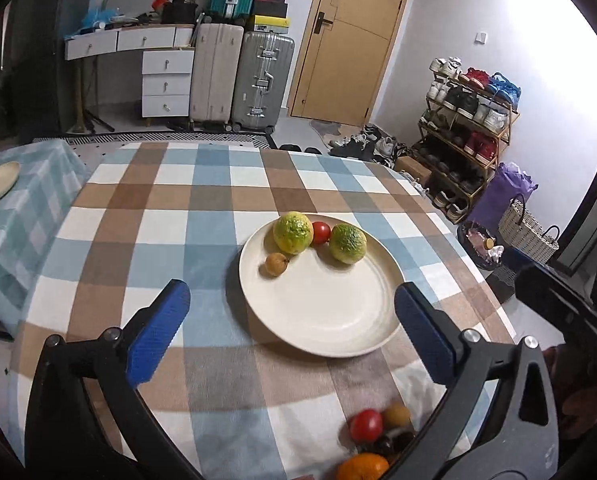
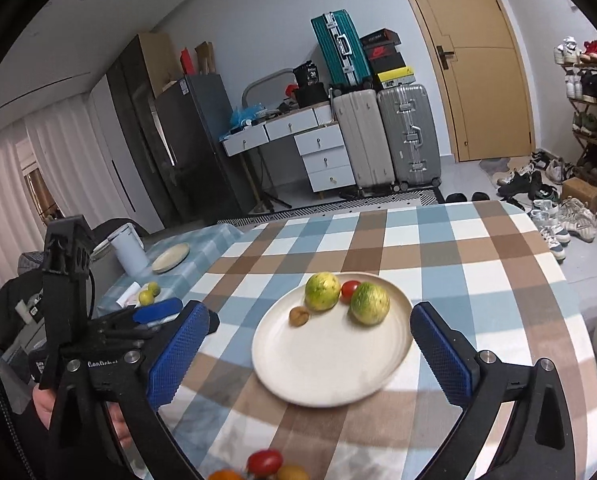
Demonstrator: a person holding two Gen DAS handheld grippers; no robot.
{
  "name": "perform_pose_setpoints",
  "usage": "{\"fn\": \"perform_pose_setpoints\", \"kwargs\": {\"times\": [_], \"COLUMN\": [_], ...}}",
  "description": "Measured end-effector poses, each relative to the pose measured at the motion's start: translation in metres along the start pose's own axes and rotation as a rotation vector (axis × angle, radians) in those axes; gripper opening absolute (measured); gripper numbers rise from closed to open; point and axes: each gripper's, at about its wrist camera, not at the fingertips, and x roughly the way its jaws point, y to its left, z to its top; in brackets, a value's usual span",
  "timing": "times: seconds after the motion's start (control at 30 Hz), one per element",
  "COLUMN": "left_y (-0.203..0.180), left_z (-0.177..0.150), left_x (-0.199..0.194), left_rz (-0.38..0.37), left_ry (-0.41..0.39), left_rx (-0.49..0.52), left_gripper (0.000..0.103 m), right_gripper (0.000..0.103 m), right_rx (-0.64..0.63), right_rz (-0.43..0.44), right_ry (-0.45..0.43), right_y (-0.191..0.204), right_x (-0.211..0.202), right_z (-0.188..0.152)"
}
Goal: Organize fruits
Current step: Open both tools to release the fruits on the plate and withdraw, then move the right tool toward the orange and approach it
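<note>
Left gripper [image 1: 292, 330] and right gripper [image 2: 310, 354] are both hovering with fingers spread wide, gripping nothing, pointing toward twelve o'clock.

Even indoor light fills both views, with a blown-out glare on the wall [image 1: 558, 80] at the right of the left wrist view. Soft shadows fall across the near desk [image 1: 202, 216]. Fisheye bending curves the door [image 2: 482, 60] and the room edges — dark vignette in the corners. The fruit at the bottom edge [image 2: 264, 462] is blurred.
</note>
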Motion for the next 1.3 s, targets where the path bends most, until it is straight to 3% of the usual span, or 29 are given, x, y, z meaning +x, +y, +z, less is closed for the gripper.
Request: {"fn": "perform_pose_setpoints", "kwargs": {"times": [0.53,0.87,1.3], "left_y": [-0.017,-0.015,0.013], "left_z": [-0.053,-0.098,-0.146], "left_x": [-0.072,-0.075,-0.065], "left_rz": [0.028,0.032,0.043], "left_ry": [-0.021,0.030,0.114], "left_rx": [-0.007,-0.028,-0.084], "left_gripper": [0.102,0.102,0.102], "right_gripper": [0.103,0.103,0.103], "right_rx": [-0.022,0.011,0.130], "right_rz": [-0.011,-0.013,0.032], "right_ry": [-0.048,0.022,0.147], "right_y": [0.034,0.034,0.029], "right_x": [-0.062,-0.067,-0.048], "right_z": [-0.046,-0.088,-0.148]}}
